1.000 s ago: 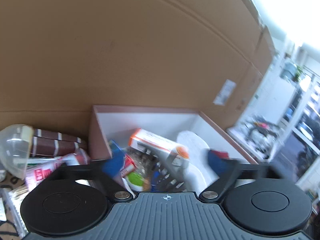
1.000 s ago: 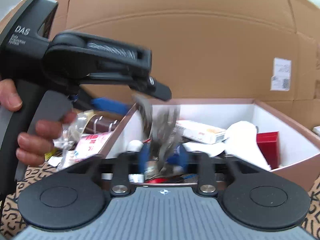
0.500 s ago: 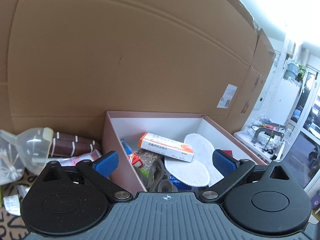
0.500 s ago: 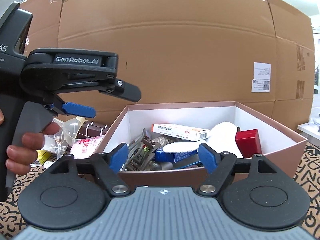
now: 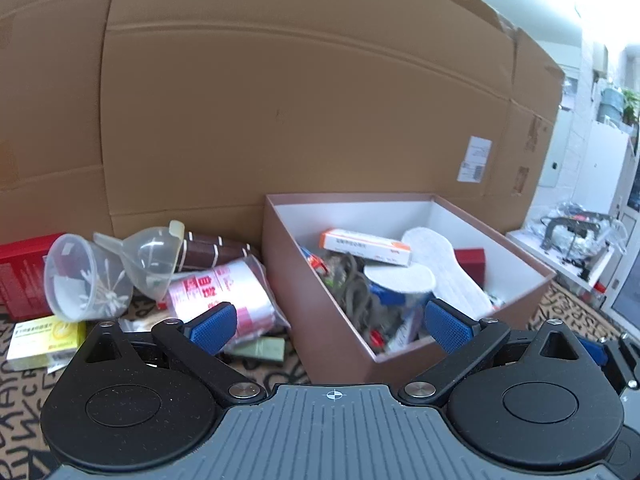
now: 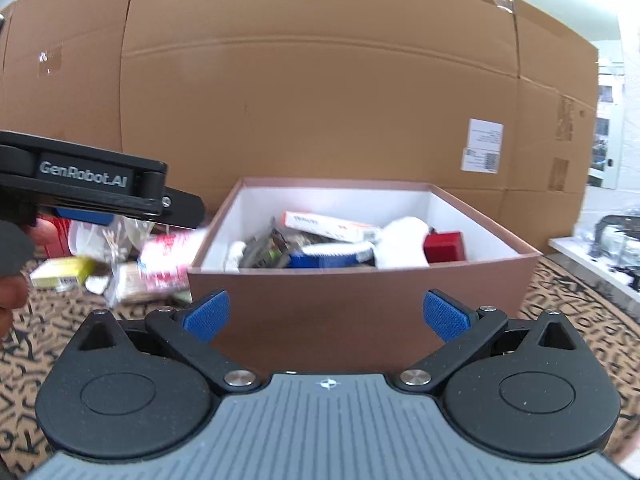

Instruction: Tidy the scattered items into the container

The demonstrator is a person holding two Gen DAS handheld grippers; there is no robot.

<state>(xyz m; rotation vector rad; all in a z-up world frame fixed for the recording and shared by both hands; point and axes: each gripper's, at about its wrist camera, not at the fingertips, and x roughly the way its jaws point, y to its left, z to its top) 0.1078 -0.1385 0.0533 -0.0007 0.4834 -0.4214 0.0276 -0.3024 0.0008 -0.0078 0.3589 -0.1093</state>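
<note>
Left wrist view puts the pink-brown cardboard box with white inside right of centre, its near corner between my spread blue pads. My left gripper gapes wide, empty. Scattered left of the box wall: a pink-printed clear bag, a clear plastic funnel, a clear cup of cotton swabs, a yellow-white carton. Right wrist view shows my right gripper wide too, before the box's front wall; bare patterned mat lies lower right.
</note>
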